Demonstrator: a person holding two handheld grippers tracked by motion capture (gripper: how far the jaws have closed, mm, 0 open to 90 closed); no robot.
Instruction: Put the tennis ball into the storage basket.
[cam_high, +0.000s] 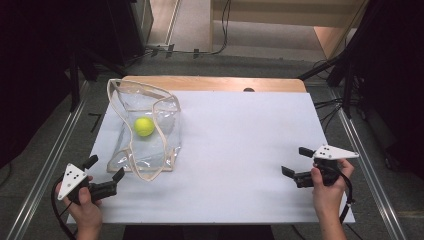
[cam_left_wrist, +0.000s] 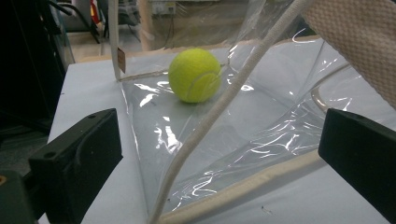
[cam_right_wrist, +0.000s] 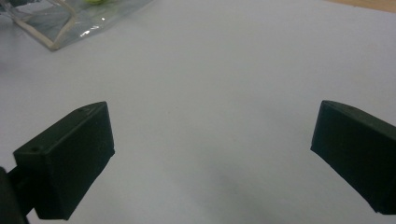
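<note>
High view: tennis ball (cam_high: 144, 126) inside clear bag (cam_high: 150, 150); left gripper (cam_high: 106, 174) just beside bag, jaws apart; right gripper (cam_high: 295, 162) well apart, jaws spread. Approach step; next, likely gripping bag's rim.

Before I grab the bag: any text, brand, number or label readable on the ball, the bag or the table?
No text can be read.
Yellow-green tennis ball: only its seam shows, no brand.
Clear plastic bag with cream fabric trim: a small brown tag hangs on its edge, too small to read.
White table top: no markings.
</note>
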